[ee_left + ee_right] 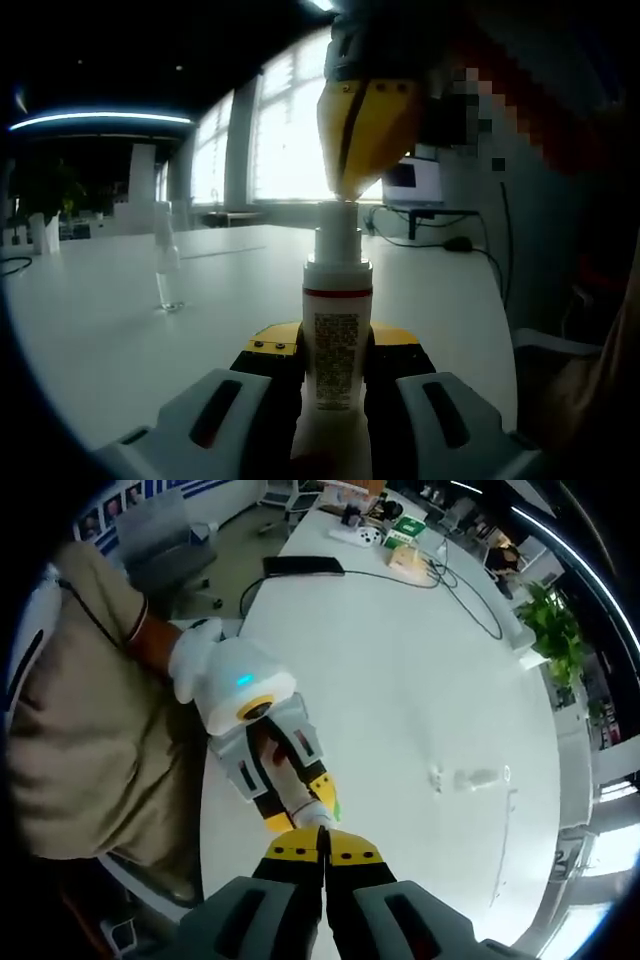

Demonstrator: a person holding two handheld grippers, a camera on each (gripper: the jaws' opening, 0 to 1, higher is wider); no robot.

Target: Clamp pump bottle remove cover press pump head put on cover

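A white pump bottle (337,340) with a red band and a printed label stands upright between the yellow-tipped jaws of my left gripper (337,368), which is shut on its body. From above, my right gripper (347,185) comes down with its yellow jaws shut, the tips resting on the bare pump head (337,215). In the right gripper view, my right gripper (322,845) points down at the pump head (312,816), with the left gripper (292,798) below it. The clear cover (167,265) sits apart on the white table (90,330), also seen as the cover (470,778).
A person in a beige shirt (70,730) with a white glove (190,660) holds the left gripper at the table's edge. Cables (400,580), boxes (395,530) and a plant (555,630) lie at the far end. A laptop (412,182) stands behind the bottle.
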